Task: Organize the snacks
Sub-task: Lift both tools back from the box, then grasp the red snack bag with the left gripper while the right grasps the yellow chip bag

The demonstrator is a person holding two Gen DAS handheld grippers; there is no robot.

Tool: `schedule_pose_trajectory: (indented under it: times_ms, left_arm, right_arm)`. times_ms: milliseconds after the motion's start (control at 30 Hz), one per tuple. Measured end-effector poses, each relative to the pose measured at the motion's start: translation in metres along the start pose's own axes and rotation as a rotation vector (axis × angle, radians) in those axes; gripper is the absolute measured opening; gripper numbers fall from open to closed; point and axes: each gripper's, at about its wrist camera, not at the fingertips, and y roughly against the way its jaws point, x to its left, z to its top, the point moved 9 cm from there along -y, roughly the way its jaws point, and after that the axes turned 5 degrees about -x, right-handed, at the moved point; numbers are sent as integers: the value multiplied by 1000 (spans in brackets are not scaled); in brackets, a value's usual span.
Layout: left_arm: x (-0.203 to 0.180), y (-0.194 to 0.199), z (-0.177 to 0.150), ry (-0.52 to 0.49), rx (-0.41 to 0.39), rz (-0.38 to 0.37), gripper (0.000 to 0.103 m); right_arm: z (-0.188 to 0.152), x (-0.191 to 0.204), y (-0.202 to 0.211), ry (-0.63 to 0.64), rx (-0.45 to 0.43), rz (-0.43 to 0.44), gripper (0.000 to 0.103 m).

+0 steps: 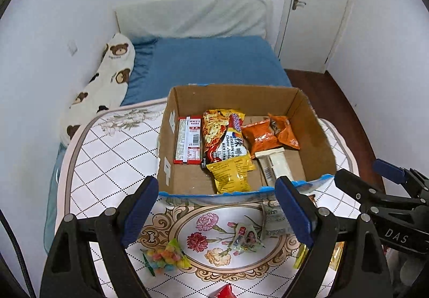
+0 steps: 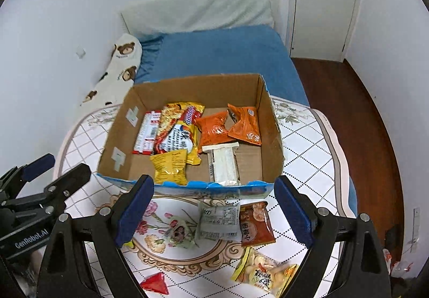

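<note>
Both the left hand-held gripper (image 1: pixel 217 213) and right hand-held gripper (image 2: pixel 213 213) hover with jaws apart and empty, tilted down over loose snack packets (image 2: pixel 218 220) lying on the tabletop (image 2: pixel 308 148) just before the cardboard box (image 2: pixel 270 121). A slanted grab could skid thin wrappers away. Beyond the near rim, several packets already lie inside the box.

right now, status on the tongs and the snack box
Left tongs open, empty. Right tongs open, empty. Cardboard box part filled; white packet, brown packet, biscuit bag loose on table. Nothing blocking.
</note>
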Motion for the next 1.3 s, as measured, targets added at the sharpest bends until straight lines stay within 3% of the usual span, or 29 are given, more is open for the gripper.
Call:
schedule_pose_trajectory:
  times_ms: [200, 367, 500, 600, 700, 867, 933, 1033, 1167, 1300]
  left_arm:
    - [-1, 18, -8, 9, -15, -15, 89]
    - [6, 13, -42, 28, 44, -1, 89]
    - [13, -12, -97, 18, 167, 31, 89]
    - [16, -39, -147, 28, 305, 28, 89]
    - [19, -61, -189, 30, 398, 41, 89]
    - [17, -77, -235, 9, 490, 39, 89]
    - [14, -79, -246, -8, 510, 35, 89]
    - [12, -81, -259, -20, 541, 19, 89]
    - [14, -77, -272, -7, 565, -4, 89]
    - [10, -78, -287, 25, 598, -54, 89]
  right_arm:
    - [-9, 3, 29, -42, -17, 39, 93]
    - [-51, -18, 27, -190, 54, 87, 93]
    - [-120, -56, -3, -353, 188, 69, 93]
    - [-171, -85, -29, -444, 301, 31, 93]
    - [-193, -93, -46, -317, 355, -23, 93]
    - [-221, -55, -66, 326, 482, -120, 93]
    - [-235, -47, -79, 511, 530, -154, 93]
    - [-255, -48, -98, 686, 596, -214, 93]
    - [-260, -54, -116, 690, 640, -225, 92]
    - [-258, -64, -125, 387, 675, -135, 80]
